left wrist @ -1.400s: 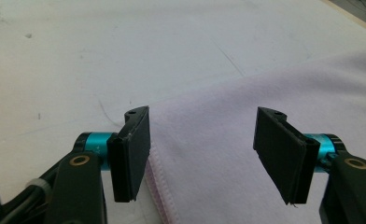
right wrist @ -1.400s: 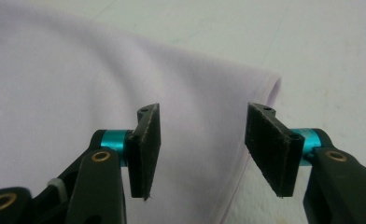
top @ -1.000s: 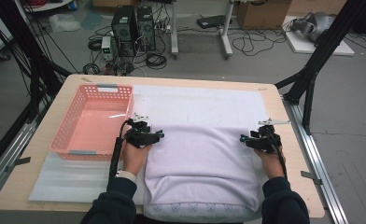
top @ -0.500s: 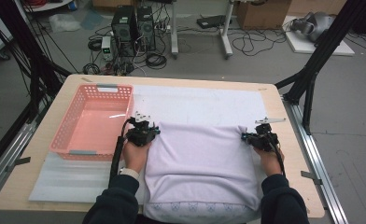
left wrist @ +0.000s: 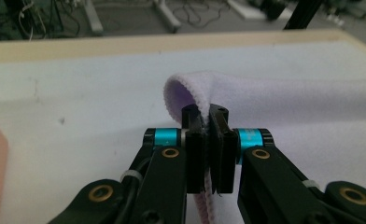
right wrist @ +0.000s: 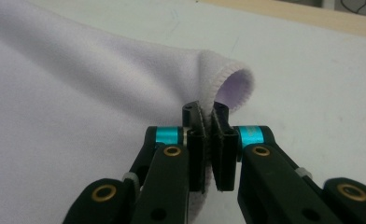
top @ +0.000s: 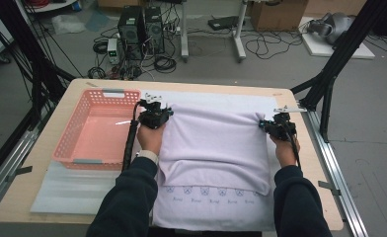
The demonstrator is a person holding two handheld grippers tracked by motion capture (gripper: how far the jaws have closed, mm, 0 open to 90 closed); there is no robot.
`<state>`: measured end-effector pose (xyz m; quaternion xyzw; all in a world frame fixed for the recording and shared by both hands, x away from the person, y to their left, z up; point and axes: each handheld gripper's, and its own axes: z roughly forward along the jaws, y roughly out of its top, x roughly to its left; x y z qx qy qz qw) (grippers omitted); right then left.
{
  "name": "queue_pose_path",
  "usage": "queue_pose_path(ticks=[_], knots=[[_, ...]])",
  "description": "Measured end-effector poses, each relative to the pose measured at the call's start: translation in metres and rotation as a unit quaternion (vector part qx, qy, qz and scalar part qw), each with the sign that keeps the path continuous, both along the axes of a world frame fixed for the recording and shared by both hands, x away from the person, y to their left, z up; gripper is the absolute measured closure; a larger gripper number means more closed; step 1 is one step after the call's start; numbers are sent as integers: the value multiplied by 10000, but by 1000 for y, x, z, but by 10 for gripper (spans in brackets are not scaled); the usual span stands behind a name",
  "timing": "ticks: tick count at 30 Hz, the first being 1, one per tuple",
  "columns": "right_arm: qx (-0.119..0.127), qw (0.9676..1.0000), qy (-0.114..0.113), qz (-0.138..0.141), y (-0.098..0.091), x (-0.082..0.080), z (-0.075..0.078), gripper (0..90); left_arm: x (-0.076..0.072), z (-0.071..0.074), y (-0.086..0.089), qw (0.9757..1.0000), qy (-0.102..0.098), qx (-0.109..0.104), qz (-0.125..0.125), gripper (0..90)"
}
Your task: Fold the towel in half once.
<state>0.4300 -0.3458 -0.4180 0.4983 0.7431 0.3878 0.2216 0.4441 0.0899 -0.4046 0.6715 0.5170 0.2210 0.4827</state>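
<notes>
The lilac towel's point(top: 213, 148) near edge runs off the high view's bottom, and its small printed emblems are too small to read. The left hand point(top: 149, 138) covers part of the pink basket's point(top: 95, 133) right wall. Both sleeves are cut off below.

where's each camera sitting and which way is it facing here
High view: above the person's side of the table, looking forward and down at the lilac towel and pink basket; forearms, left tongs and right tongs show.
Left gripper view: on the left tongs, facing the far table edge.
Right gripper view: on the right tongs, facing the towel corner.
Shared: both gripper views show black jaws shut on a towel hem.
</notes>
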Motion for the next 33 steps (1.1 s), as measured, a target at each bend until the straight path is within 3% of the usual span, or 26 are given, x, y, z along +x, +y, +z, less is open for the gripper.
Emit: queue_pose_path(ticks=[4,6,8,9,11,13,14,18,20,22,24,26,28,33], knots=[[11,9999,-105,-65,3,10,5,860,11,4,1,9998,-71,166,-60,857],[-33,9999,-138,-100,6,15,8,859,12,5,1,9998,-150,145,13,857],[-29,9998,-168,-132,8,20,12,854,12,3,1,9999,-91,144,10,851],[-25,9997,-176,-148,10,21,12,835,11,2,-1,9996,-114,264,-19,827],[50,9996,-130,-264,12,21,11,698,9,2,-4,9989,-124,451,-77,664],[193,9994,-37,-293,12,19,10,642,6,2,-6,9993,1,356,-148,572],[175,9994,-37,-282,13,17,9,620,5,2,-7,9992,51,332,-236,540],[87,9998,107,-114,11,5,2,567,-7,1,-11,9987,-52,259,-440,508],[108,9998,137,-47,9,-2,1,550,-12,1,-10,9987,-17,181,-471,474],[104,9998,179,38,7,-11,1,531,-16,2,-11,9982,143,134,-573,423],[130,9997,162,105,6,-20,2,513,-26,3,-12,9980,-22,12,-627,396],[222,9995,192,110,4,-29,4,485,-34,4,-13,9974,-99,44,-710,391],[262,9989,362,149,2,-35,7,463,-42,2,-13,9969,-92,19,-784,363],[221,9992,198,261,7,-55,25,464,-67,-4,-11,9958,-95,56,-907,342]])
